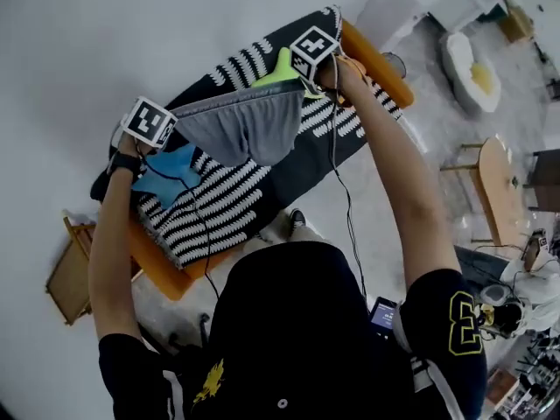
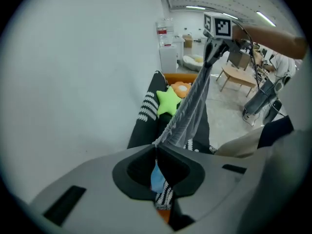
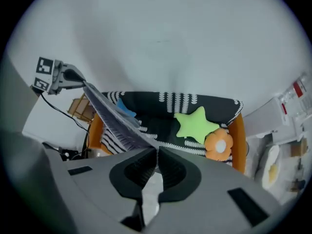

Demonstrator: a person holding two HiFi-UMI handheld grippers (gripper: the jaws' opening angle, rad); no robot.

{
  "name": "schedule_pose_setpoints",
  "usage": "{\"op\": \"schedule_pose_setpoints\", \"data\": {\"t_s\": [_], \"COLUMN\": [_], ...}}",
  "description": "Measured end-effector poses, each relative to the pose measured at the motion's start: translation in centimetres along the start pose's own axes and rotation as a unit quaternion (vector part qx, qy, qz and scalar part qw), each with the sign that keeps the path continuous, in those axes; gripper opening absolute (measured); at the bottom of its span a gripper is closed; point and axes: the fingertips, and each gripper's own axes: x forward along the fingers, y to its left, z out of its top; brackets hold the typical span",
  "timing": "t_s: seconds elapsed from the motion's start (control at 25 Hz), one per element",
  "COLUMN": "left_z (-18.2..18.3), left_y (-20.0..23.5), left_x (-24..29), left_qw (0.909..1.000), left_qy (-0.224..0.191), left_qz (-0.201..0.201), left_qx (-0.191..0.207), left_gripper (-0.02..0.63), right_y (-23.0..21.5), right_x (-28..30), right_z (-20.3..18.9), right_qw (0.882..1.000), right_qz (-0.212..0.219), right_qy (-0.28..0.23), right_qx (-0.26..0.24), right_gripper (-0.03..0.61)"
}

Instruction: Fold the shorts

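Grey shorts (image 1: 245,125) hang in the air, stretched by the waistband between my two grippers above a black-and-white patterned couch (image 1: 236,208). My left gripper (image 1: 173,114) is shut on the waistband's left end. My right gripper (image 1: 305,82) is shut on the right end. In the left gripper view the fabric (image 2: 190,111) runs from the closed jaws (image 2: 157,147) up to the right gripper (image 2: 210,57). In the right gripper view the shorts (image 3: 117,118) run from the closed jaws (image 3: 157,150) to the left gripper (image 3: 83,83).
On the couch lie a green star cushion (image 3: 196,123), an orange flower cushion (image 3: 219,145) and a blue cushion (image 1: 171,173). A white wall stands behind it. A wooden frame (image 1: 70,269) sits on the floor at the left, and a wooden table (image 1: 499,191) and white cabinet (image 1: 394,7) at the right.
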Motion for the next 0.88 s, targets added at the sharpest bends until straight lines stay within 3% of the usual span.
{"op": "schedule_pose_setpoints", "data": {"t_s": [0.24, 0.52, 0.88], "left_z": [1.7, 2.3, 5.0], "left_y": [-0.1, 2.9, 5.7], "left_x": [2.0, 5.0, 5.5], "left_qw": [0.9992, 0.9978, 0.9943], "left_qy": [-0.013, -0.009, -0.065], "left_qz": [-0.023, -0.024, 0.036], "left_qx": [-0.03, -0.061, -0.077], "left_gripper": [0.026, 0.026, 0.026], "right_y": [-2.2, -3.6, -6.6], "right_x": [-0.2, 3.3, 3.3], "right_z": [-0.1, 2.6, 7.0], "right_qw": [1.0, 1.0, 0.992], "right_qz": [0.005, 0.004, -0.085], "right_qy": [-0.013, -0.004, -0.079], "right_qx": [0.005, -0.002, -0.041], "right_gripper": [0.033, 0.034, 0.032]}}
